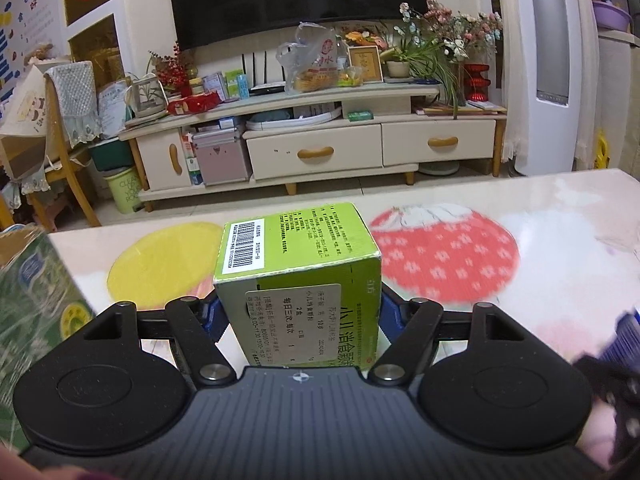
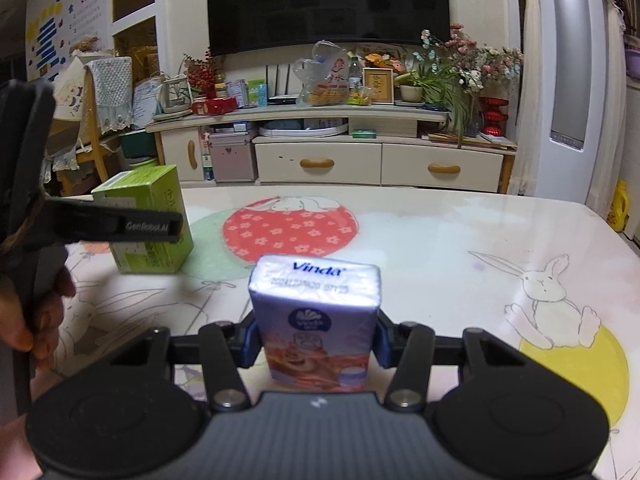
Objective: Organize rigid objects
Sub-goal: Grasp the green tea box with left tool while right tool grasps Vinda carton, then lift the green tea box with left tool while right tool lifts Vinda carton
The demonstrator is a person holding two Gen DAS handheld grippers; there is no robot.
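Left wrist view: at the bottom centre of the frame, the left gripper has its two blue fingers against either side of a green medicine box, jaws spread wide to the width of the box. The box stands on the worktop, a barcode label on its top face. At the left edge of the frame is part of a green printed carton, blurred. Beyond the box, the worktop cloth shows a yellow circle and a red flowered circle.

Right wrist view: at the bottom centre, the right gripper is closed fairly narrow on a purple Vinda tissue pack, a blue pad pressing each side. The pack stands upright on the worktop. In the left middle of the frame, the green medicine box sits between the left gripper's black fingers, with a hand on the handle at the lower left edge.

Farther back in both views stand a cluttered TV cabinet and a dark television.
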